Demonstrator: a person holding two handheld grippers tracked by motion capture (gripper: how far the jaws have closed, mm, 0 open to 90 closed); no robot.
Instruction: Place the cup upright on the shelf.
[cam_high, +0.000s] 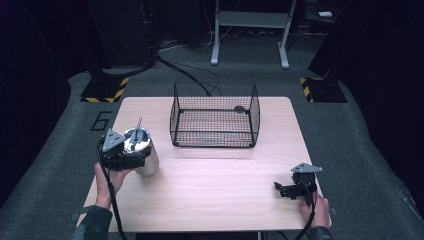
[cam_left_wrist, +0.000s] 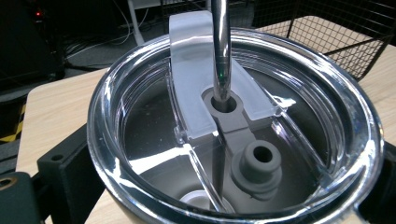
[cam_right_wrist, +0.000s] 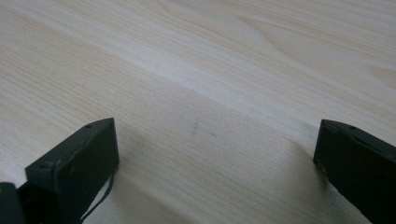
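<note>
Left tongs (cam_high: 131, 156) clamped round a steel tumbler (cam_high: 144, 154) w/ clear lid (cam_left_wrist: 233, 121) & metal straw (cam_left_wrist: 221, 46), at left of the frame on the bench (cam_high: 215, 190), upright. Right tongs (cam_high: 284, 190) at lower right, jaws wide apart, nothing betw. them, low over bare wood. Black wire basket (cam_high: 215, 120) at upper centre, well apart from both.

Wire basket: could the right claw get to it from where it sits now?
Probably yes. The right claw rests open near the table's front right corner, holding nothing, and bare wood lies between it and the wire basket. The tumbler stands off to the left.
</note>
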